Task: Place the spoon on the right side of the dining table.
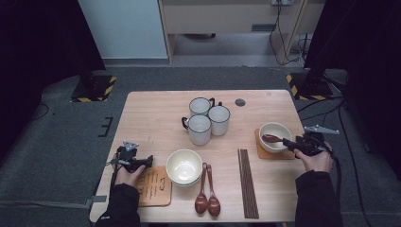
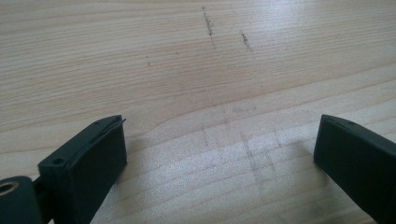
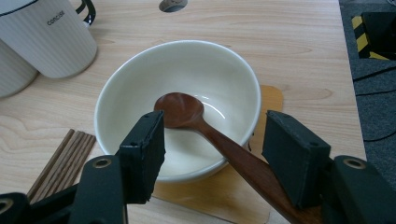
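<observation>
On the right coaster, spoon going into the bowl.

Right gripper (image 3: 210, 154) has its jaws released, standing either side of the spoon (image 3: 219, 140) handle without pressing it; the spoon head lies inside the bowl (image 3: 140, 79), its handle leaning over the near rim, the bowl sitting on its coaster (image 3: 271, 100). Best to draw the gripper straight back along the handle, level, so no pad drags the spoon out or tips the bowl. Left gripper (image 2: 219, 154) rests over bare table (image 2: 187, 56), jaws wide and empty.
</observation>
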The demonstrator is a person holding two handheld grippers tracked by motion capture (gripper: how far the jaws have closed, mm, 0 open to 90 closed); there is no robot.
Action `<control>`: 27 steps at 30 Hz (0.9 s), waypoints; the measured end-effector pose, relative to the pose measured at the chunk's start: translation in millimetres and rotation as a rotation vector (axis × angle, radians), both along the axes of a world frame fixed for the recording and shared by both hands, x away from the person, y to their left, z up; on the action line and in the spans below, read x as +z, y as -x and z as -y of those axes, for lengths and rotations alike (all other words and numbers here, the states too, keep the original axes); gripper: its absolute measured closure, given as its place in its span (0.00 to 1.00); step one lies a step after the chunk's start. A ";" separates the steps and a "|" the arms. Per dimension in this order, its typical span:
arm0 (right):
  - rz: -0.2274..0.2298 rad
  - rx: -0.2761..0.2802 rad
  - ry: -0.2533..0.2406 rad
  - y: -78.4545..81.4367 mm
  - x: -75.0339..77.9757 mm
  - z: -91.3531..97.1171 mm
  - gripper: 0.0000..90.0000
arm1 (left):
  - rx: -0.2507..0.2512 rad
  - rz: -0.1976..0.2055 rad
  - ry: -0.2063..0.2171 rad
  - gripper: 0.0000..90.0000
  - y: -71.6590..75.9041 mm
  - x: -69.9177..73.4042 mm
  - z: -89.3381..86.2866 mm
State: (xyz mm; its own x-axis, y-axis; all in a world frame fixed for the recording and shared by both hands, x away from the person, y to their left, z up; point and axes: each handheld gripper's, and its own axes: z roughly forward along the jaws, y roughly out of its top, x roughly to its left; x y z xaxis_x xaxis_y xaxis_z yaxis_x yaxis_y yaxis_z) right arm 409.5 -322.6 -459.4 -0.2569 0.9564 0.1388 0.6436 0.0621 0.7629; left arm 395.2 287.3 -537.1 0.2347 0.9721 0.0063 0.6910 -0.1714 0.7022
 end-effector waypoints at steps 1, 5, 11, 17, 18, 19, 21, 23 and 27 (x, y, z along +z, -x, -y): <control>0.000 0.004 -0.001 1.4 0.1 0.1 0.43 | 0.000 0.000 0.000 0.02 0.0 0.0 0.0; 0.006 0.013 -0.005 6.3 0.7 0.2 0.44 | 0.000 0.000 0.000 0.02 0.0 0.0 0.0; 0.007 0.027 -0.015 11.4 -0.5 -0.5 0.44 | 0.000 0.000 0.000 0.02 0.0 0.0 0.0; 0.005 0.039 -0.021 17.2 -1.5 -3.8 0.45 | 0.000 0.000 0.000 0.02 0.0 0.0 0.0; 0.004 0.048 -0.020 18.5 -1.3 -4.4 0.45 | 0.000 0.000 0.000 0.02 0.0 0.0 0.1; 0.006 0.053 -0.025 19.9 -0.9 -5.6 0.45 | 0.000 0.000 0.000 0.02 0.0 0.0 0.1; 0.006 0.058 -0.026 21.5 -0.2 -7.0 0.45 | 0.000 0.000 0.000 0.02 0.0 0.0 0.1; 0.004 0.062 -0.033 22.9 0.6 -8.6 0.46 | 0.001 0.000 0.000 0.01 0.0 0.0 0.1; 0.001 0.080 -0.041 27.4 0.0 -10.9 0.47 | 0.000 0.000 0.000 0.01 0.0 0.0 0.1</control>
